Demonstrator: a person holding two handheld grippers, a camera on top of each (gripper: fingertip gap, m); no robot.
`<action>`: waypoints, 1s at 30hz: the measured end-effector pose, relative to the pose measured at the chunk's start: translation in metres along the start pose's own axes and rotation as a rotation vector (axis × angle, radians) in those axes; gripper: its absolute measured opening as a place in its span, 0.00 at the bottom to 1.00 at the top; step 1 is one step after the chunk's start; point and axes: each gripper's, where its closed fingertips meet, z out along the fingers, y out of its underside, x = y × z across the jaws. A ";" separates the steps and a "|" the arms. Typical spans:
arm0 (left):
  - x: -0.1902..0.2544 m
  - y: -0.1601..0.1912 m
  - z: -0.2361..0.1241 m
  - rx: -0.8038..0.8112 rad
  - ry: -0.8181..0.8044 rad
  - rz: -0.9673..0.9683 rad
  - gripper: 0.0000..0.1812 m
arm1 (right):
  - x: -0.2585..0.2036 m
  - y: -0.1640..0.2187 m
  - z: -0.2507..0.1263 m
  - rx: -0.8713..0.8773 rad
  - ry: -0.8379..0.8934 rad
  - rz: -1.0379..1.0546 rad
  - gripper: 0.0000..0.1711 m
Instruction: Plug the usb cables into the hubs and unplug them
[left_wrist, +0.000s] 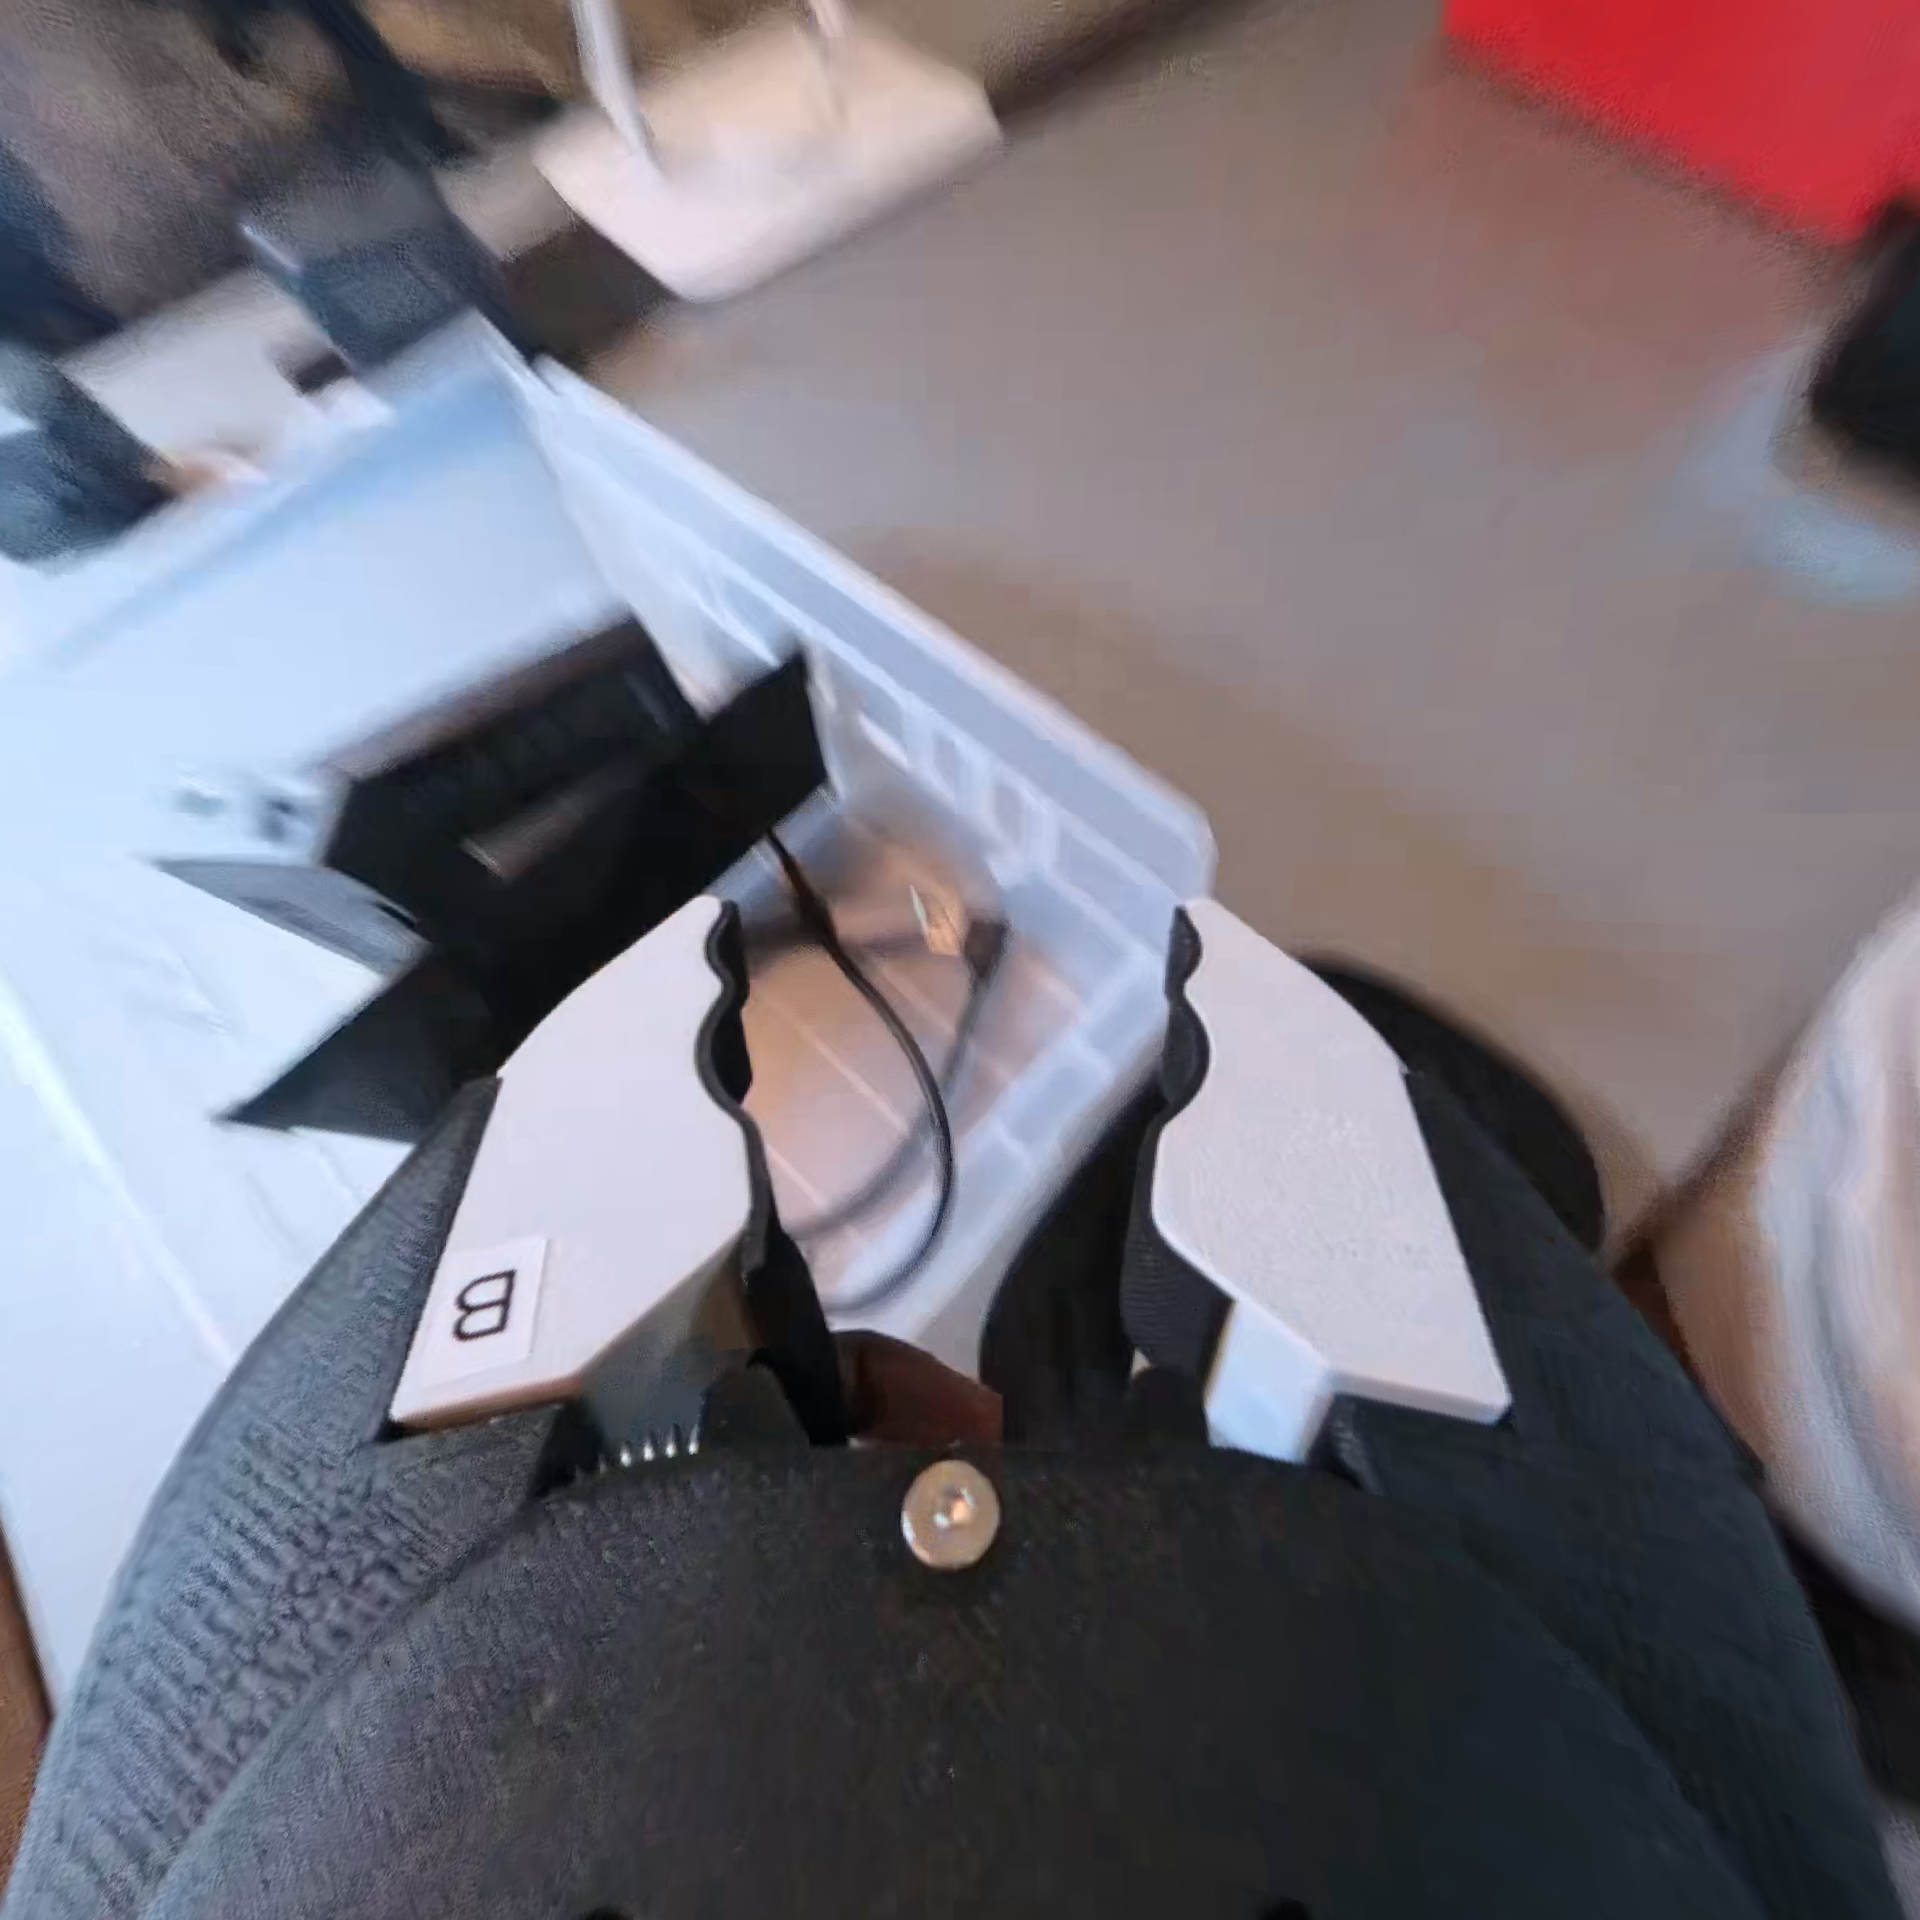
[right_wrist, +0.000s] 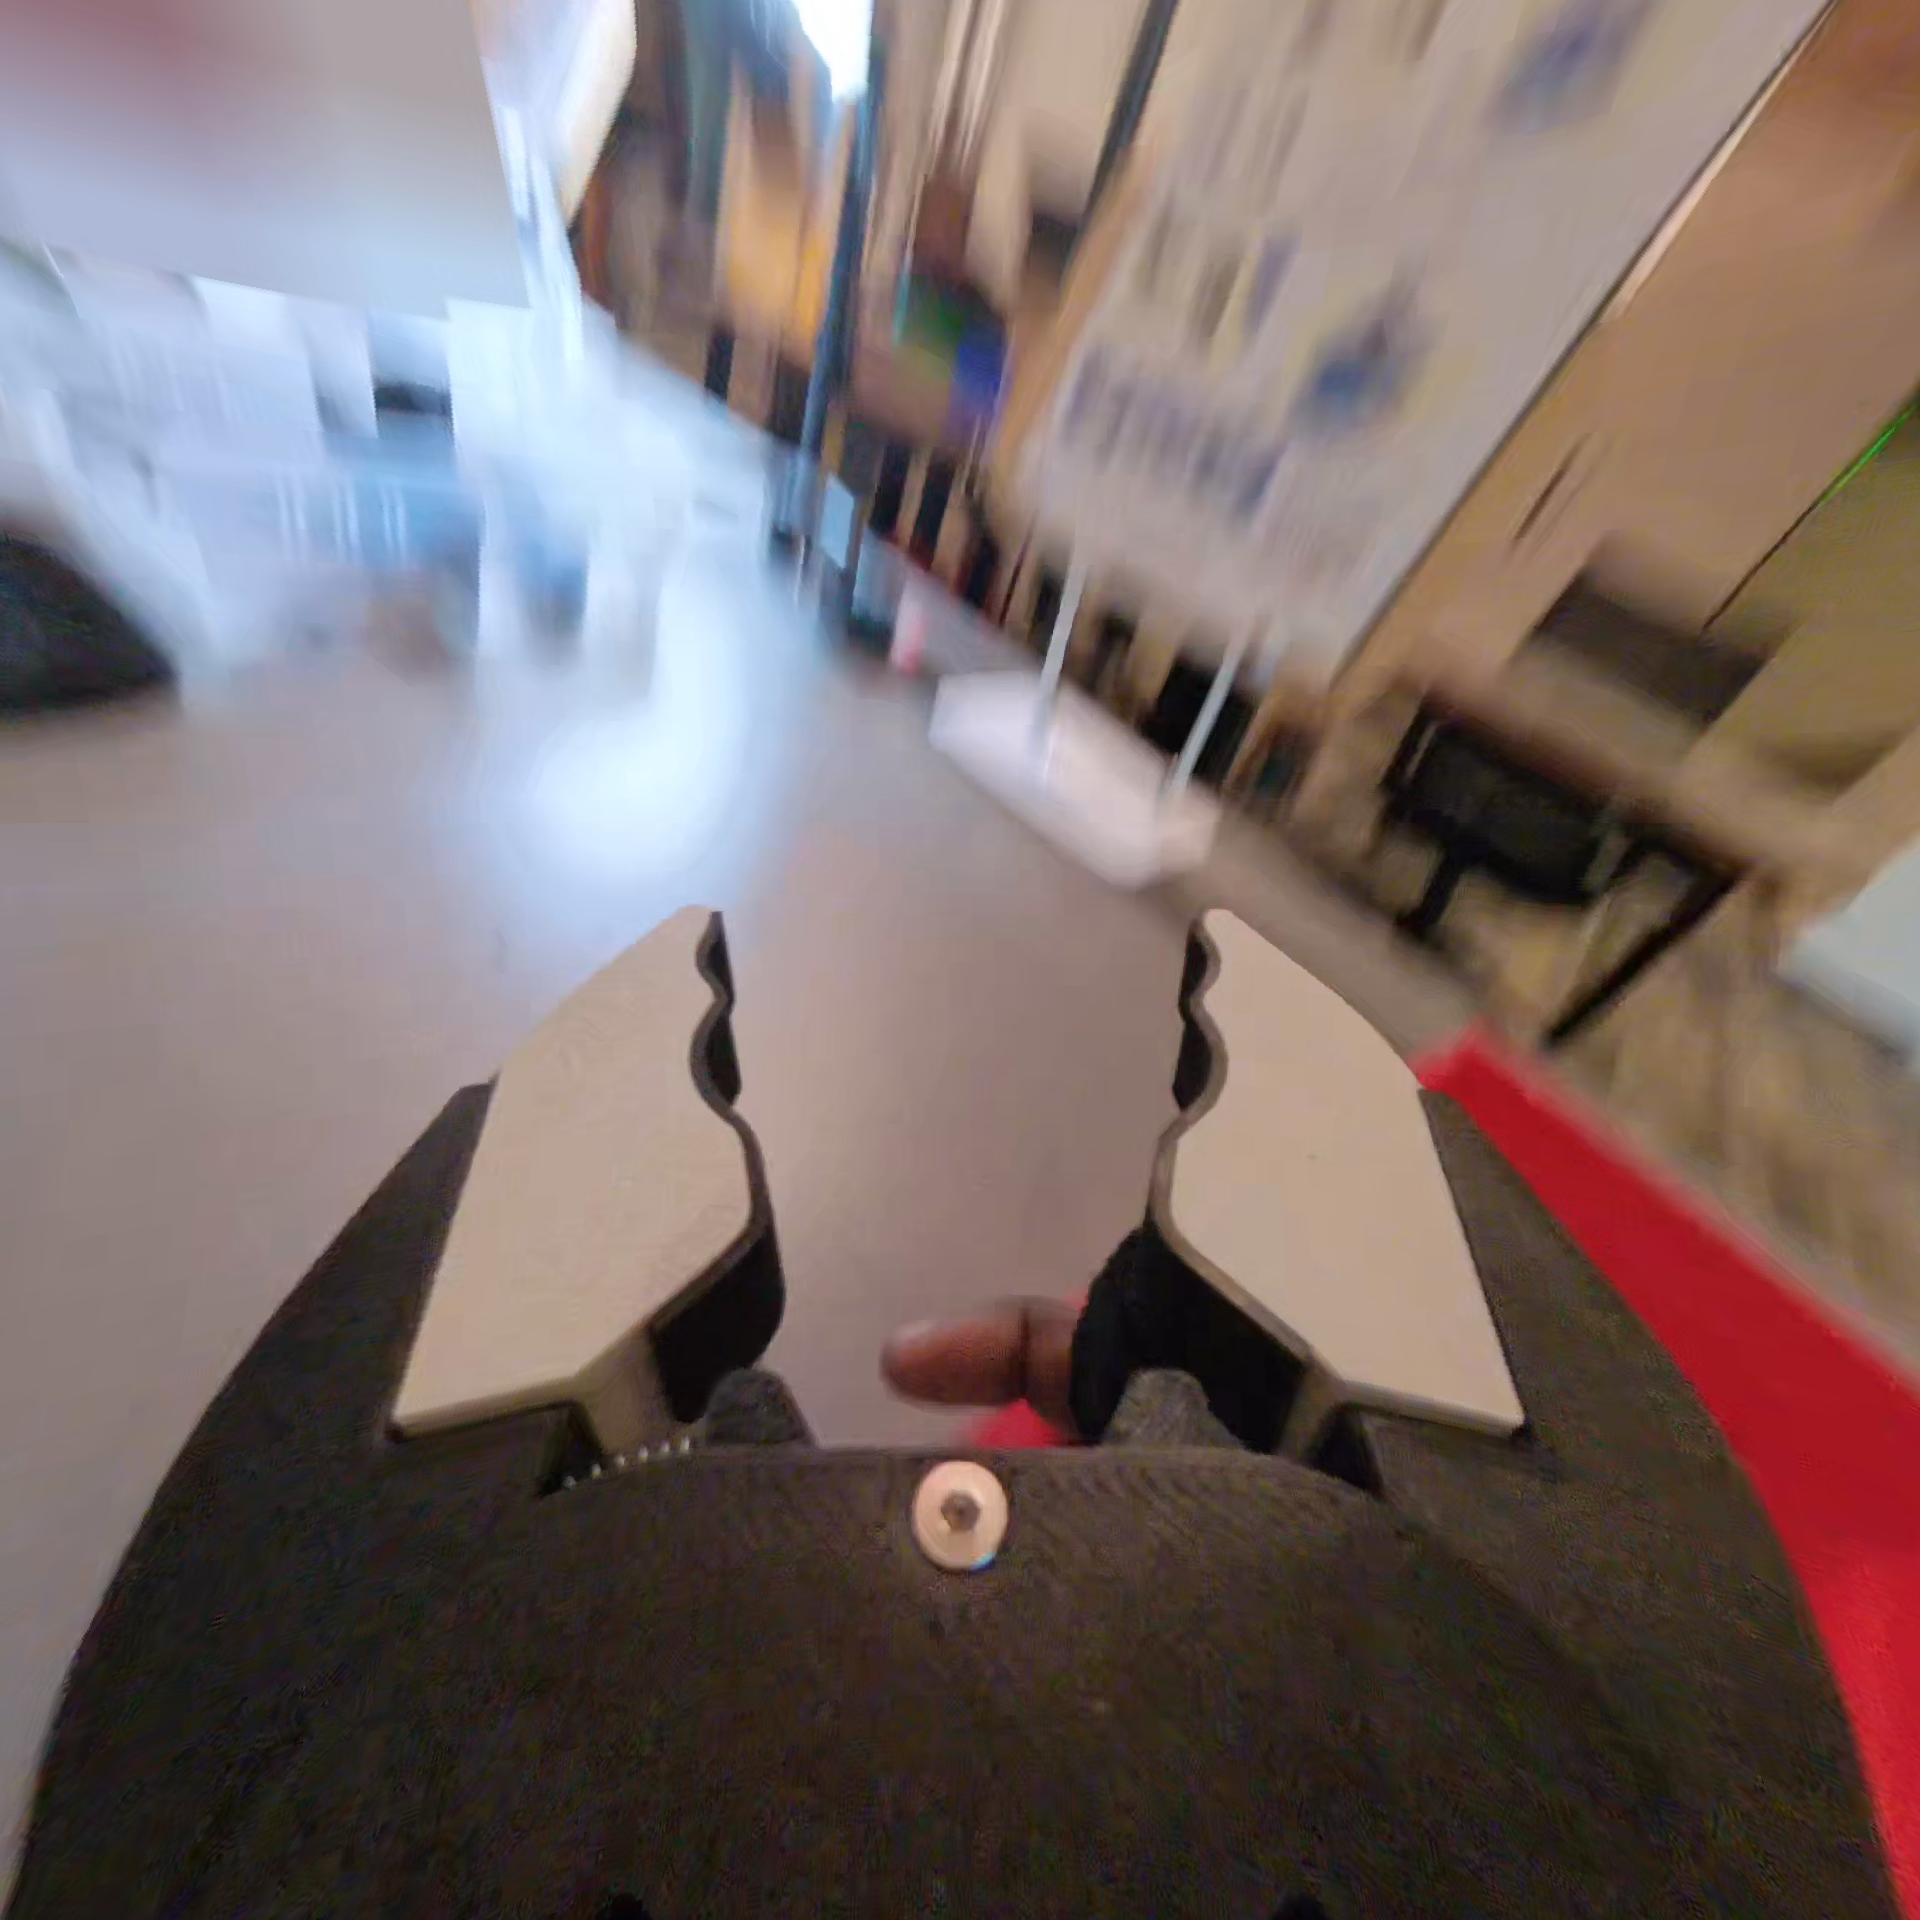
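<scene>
In the left wrist view my left gripper (left_wrist: 951, 935) is open and empty, held above the near corner of a clear plastic bin (left_wrist: 1039, 821). A thin black usb cable (left_wrist: 914, 1060) curls on the bin's floor between my fingers. Black hubs (left_wrist: 561, 790) sit blurred on the white table to the left of the bin; one black block (left_wrist: 758, 727) leans at the bin's wall. In the right wrist view my right gripper (right_wrist: 956, 940) is open and empty, pointing out over bare grey floor. No cable or hub shows there. A fingertip (right_wrist: 956, 1356) shows between its fingers.
The white table (left_wrist: 156, 987) runs along the left. A white stand base (left_wrist: 769, 177) stands on the floor (left_wrist: 1351, 520) beyond. A red surface (right_wrist: 1662, 1247) lies at lower right of the right wrist view, with a black table frame (right_wrist: 1538, 862) behind. Both views are motion-blurred. Across from one pair of fingers to the other is roughly 50 cm.
</scene>
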 end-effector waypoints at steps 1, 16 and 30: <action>-0.014 -0.019 -0.001 0.091 -0.072 -0.040 0.46 | 0.000 -0.029 0.003 0.230 0.073 0.002 0.52; -0.149 0.011 0.053 -0.313 -0.034 -0.003 0.51 | -0.017 -0.029 0.046 0.719 -0.073 0.585 0.61; -0.146 -0.053 0.045 -0.070 -0.164 0.027 0.32 | -0.059 0.000 0.083 0.456 -0.168 0.461 0.60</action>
